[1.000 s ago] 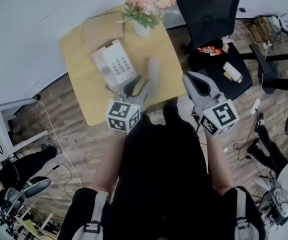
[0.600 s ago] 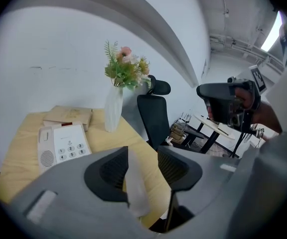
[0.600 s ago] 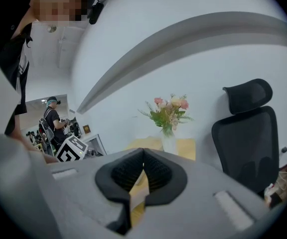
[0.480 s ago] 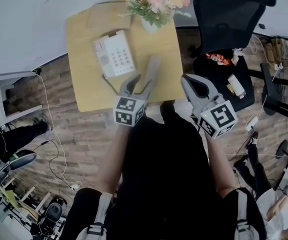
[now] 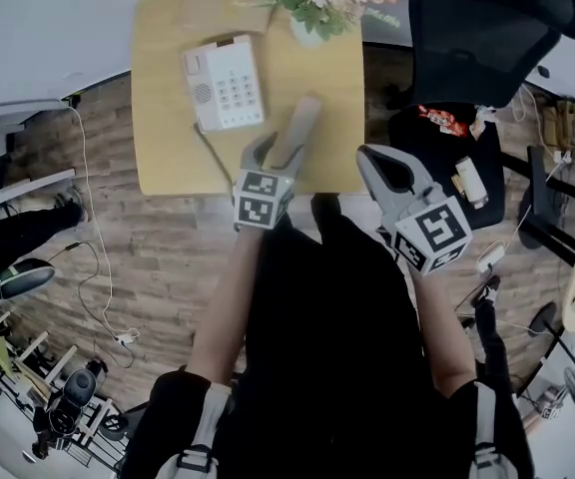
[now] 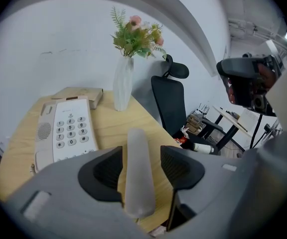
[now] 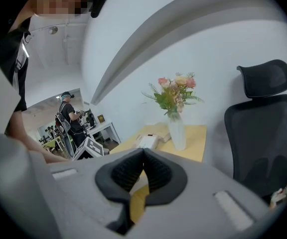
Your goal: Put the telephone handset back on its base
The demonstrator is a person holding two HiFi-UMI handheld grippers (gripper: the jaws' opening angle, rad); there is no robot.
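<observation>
The grey handset (image 5: 302,128) (image 6: 136,171) lies lengthwise between the jaws of my left gripper (image 5: 273,156) (image 6: 141,158), over the front part of the wooden table (image 5: 168,158). Those jaws have just been opening, and a gap shows between the right pad and the handset. The white telephone base (image 5: 226,83) (image 6: 66,128) sits to the left and farther back, its cradle side bare, and its cord (image 5: 211,153) runs toward the handset. My right gripper (image 5: 385,163) (image 7: 143,153) hangs shut and empty off the table's right front corner.
A vase of flowers (image 5: 317,3) (image 6: 123,83) stands at the back of the table, with a flat tan box (image 6: 78,96) beside the base. A black office chair (image 5: 487,38) stands right of the table. Cables run over the wood floor (image 5: 98,267).
Both grippers have sunk toward the table. The left gripper's jaws stand wider around the handset than before.
</observation>
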